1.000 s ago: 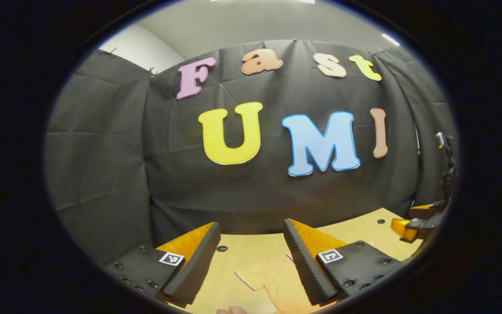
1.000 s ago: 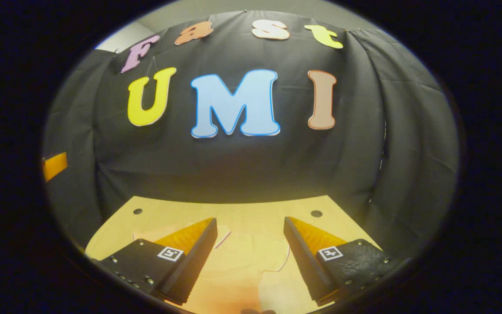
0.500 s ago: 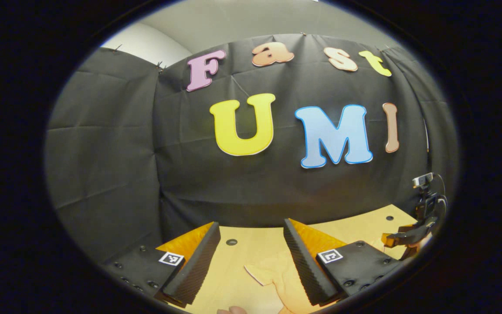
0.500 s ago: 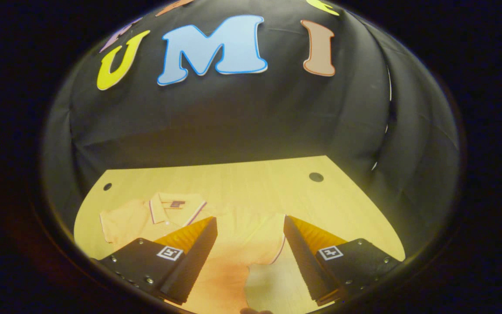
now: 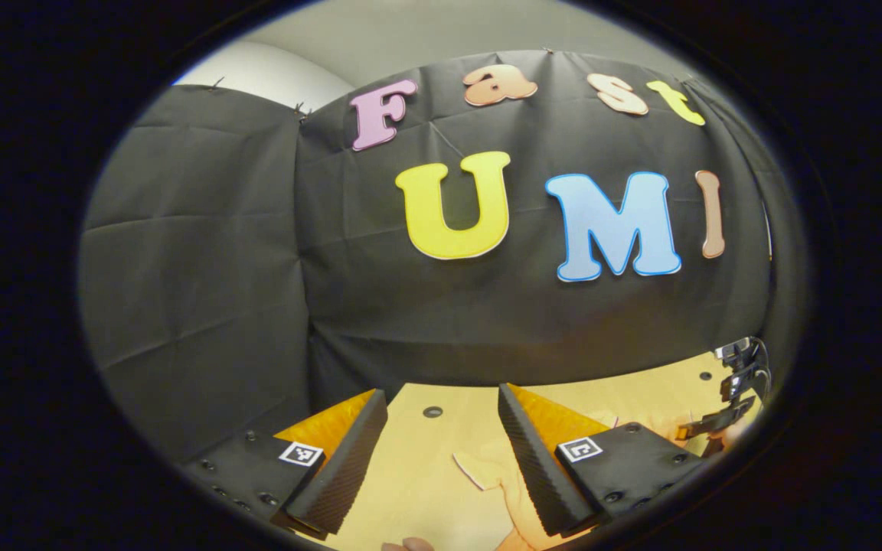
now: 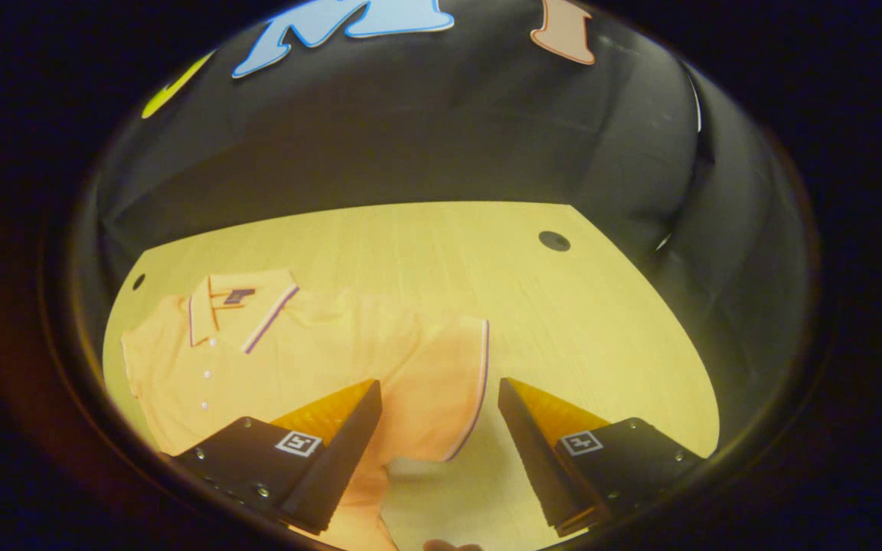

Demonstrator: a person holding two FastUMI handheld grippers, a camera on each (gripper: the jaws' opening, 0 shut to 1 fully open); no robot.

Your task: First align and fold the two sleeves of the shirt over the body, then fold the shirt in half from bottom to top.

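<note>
A pale orange polo shirt (image 6: 303, 360) lies flat on the wooden table (image 6: 579, 321), collar (image 6: 238, 310) toward the far left, one short sleeve (image 6: 441, 390) with dark trim spread out to the right. My right gripper (image 6: 439, 444) hovers open just above that sleeve, nothing between its fingers. In the left gripper view, my left gripper (image 5: 441, 459) is open over the table, with the other sleeve's tip (image 5: 498, 474) lying beside its right finger. The right gripper (image 5: 717, 425) also shows far off at that view's right edge.
Black cloth walls close in the back and sides of the table. Small round holes (image 6: 553, 241) (image 5: 432, 412) mark the table's far corners. Bare wood stretches to the right of the shirt.
The right gripper has tipped down toward the table, bringing the whole upper shirt and its sleeve into view. The left gripper has drifted slightly left; both stay open.
</note>
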